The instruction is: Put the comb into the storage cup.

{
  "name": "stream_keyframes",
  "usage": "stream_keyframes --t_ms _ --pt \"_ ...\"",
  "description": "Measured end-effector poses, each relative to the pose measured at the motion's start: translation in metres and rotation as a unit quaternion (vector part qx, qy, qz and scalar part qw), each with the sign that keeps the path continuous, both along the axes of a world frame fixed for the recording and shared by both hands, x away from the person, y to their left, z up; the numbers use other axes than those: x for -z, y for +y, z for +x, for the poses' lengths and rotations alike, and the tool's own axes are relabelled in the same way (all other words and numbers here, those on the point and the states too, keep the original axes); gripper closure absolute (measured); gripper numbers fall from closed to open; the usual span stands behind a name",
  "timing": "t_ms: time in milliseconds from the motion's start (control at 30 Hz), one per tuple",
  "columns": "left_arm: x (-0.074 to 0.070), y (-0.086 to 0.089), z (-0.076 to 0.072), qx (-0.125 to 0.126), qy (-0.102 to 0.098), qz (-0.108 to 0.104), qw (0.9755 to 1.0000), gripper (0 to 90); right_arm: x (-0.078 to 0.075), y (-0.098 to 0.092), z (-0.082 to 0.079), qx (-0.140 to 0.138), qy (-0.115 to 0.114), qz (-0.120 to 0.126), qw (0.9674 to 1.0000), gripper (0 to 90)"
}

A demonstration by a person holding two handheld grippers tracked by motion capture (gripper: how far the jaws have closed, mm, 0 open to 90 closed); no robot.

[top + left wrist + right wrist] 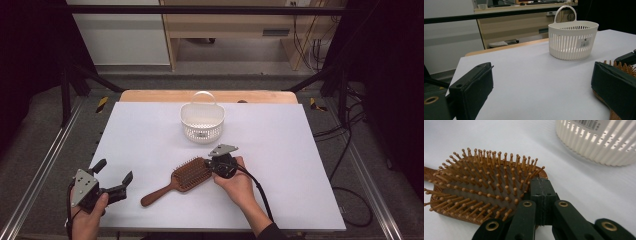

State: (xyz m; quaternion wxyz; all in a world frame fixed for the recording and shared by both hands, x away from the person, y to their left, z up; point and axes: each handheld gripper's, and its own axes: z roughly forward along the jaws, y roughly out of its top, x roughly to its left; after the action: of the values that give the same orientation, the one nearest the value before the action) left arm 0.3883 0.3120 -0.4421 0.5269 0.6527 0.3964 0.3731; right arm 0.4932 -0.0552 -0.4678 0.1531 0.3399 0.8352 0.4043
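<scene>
Closed fingers [541, 192] at hairbrush [481, 192] edge

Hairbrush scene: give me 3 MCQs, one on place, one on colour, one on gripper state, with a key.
1. Where is the basket relative to the hairbrush in the high view?
A. beyond it
B. under it
C. left of the left gripper

2. Basket colour?
A. brown
B. white
C. blue

3. State of the left gripper?
A. shut on the hairbrush
B. shut, nothing in it
C. open

Key: 1 A, it stands farther up the table; 2 B, white slatted plastic; 3 C, jaws stand wide apart with bare table between.
</scene>
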Motion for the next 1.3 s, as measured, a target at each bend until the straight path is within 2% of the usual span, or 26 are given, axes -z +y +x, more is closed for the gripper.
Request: stream_keyframes --t_ms 367,567,667,700,767,967,1067,1133,1167,1233,1300 --pt "0.000 -0.001 0.000 0.002 0.001 0.002 1.0000 3.8 0.000 0.005 0.002 -0.004 -0.003 -0.001 1.0000 90.0" --pt "0.000 -0.001 -0.001 0.003 0.001 0.001 1.0000 3.8 -0.003 -0.004 0.003 0.006 -0.014 0.002 0.9999 89.1" --pt "0.000 -0.001 0.000 0.003 0.002 0.003 1.0000 3.8 -0.009 -0.014 0.000 0.017 -0.029 0.012 0.9994 89.4" --pt "0.000 -0.001 0.000 0.003 0.002 0.003 1.0000 3.8 -0.013 -0.023 -0.002 0.025 -0.038 0.021 0.9987 89.4" --pt "0.000 -0.001 0.000 0.003 0.003 0.004 1.0000 3.8 -0.015 -0.027 -0.003 0.029 -0.041 0.024 0.9985 89.2" --pt "0.001 -0.001 -0.001 0.003 0.006 0.005 1.0000 3.7 -0.021 -0.058 -0.008 0.054 -0.050 0.042 0.9964 86.5" --pt "0.001 -0.002 -0.001 0.004 0.008 0.006 0.9999 3.7 -0.024 -0.076 -0.011 0.069 -0.054 0.056 0.9946 81.8" --pt "0.001 -0.002 -0.001 0.005 0.009 0.007 0.9999 3.7 -0.026 -0.081 -0.012 0.073 -0.057 0.058 0.9940 80.3" --pt "0.001 -0.002 -0.001 0.006 0.010 0.008 0.9999 3.7 -0.029 -0.090 -0.014 0.081 -0.065 0.069 0.9922 74.4" --pt "0.001 -0.002 0.000 0.006 0.014 0.007 0.9999 3.6 -0.030 -0.093 -0.014 0.085 -0.069 0.073 0.9914 72.7" --pt "0.002 -0.003 0.000 0.008 0.019 0.008 0.9998 2.7 -0.034 -0.103 -0.018 0.084 -0.082 0.084 0.9896 68.9"
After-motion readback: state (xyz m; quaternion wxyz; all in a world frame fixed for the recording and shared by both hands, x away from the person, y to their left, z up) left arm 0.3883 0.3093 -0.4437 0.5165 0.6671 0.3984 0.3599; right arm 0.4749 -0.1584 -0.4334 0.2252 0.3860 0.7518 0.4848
